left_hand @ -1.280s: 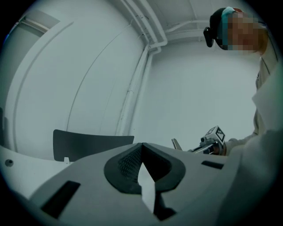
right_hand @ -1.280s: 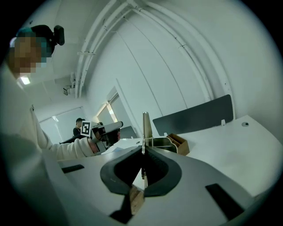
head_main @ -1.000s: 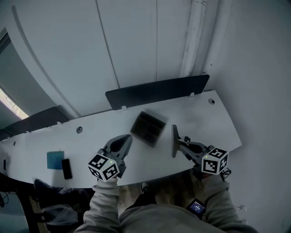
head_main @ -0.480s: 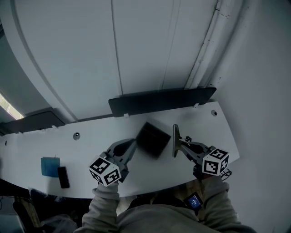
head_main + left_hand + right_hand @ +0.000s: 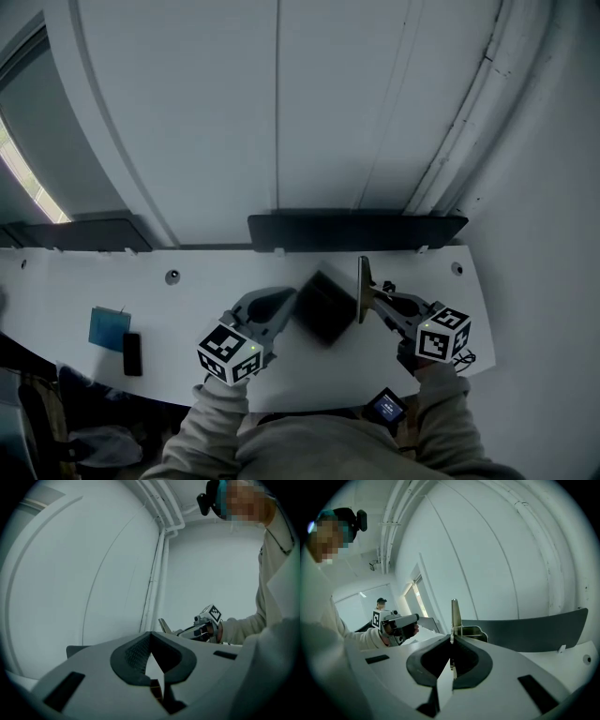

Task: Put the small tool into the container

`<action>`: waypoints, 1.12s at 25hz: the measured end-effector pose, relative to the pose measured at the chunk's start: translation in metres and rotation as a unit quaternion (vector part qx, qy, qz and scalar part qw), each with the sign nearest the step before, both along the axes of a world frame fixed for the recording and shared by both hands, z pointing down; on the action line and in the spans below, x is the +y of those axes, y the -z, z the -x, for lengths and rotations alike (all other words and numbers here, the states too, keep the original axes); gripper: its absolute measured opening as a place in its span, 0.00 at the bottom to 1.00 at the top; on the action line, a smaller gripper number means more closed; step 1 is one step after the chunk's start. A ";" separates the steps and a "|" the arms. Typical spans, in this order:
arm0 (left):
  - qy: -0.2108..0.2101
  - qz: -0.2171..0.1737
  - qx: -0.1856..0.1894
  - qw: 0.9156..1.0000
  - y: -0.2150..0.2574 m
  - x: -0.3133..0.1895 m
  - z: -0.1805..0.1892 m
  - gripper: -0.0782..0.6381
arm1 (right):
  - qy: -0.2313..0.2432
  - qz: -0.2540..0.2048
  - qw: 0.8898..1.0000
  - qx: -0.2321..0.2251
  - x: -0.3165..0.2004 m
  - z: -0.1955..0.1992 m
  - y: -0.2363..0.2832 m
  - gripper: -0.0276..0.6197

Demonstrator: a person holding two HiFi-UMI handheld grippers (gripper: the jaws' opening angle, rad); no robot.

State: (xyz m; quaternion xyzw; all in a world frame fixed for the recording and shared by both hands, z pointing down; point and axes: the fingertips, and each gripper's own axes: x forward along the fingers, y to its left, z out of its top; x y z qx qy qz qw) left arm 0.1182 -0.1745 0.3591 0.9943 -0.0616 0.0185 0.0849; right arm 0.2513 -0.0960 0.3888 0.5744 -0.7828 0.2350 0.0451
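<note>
right tool (image 5: 369,300) clenched on a metal scraper (image 5: 362,285), blade upright, just to the right of the dark container (image 5: 326,307). left tool (image 5: 287,304) clamped on the container's left wall; white desk (image 5: 112,281) lies below the container.

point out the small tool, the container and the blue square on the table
small tool (image 5: 362,291), head view, its upright blade
container (image 5: 325,307), head view, its dark middle
blue square (image 5: 110,328), head view, its middle

White table (image 5: 84,281), dark divider panels (image 5: 356,230) along back edge, w/ blue pad (image 5: 109,327) & black device (image 5: 132,353) side by side at left end.
</note>
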 end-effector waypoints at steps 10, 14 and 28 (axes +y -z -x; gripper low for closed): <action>0.005 -0.019 0.003 1.000 0.002 -0.002 0.006 0.11 | 0.011 0.007 1.000 0.011 -0.015 -0.009 0.002 0.08; 0.011 -0.005 0.003 1.000 -0.004 -0.008 0.013 0.11 | 0.016 0.014 0.999 0.025 -0.016 -0.007 -0.002 0.08; -0.008 -0.024 -0.031 0.999 -0.020 0.008 0.017 0.11 | 0.045 0.035 0.998 0.039 -0.030 -0.006 -0.021 0.08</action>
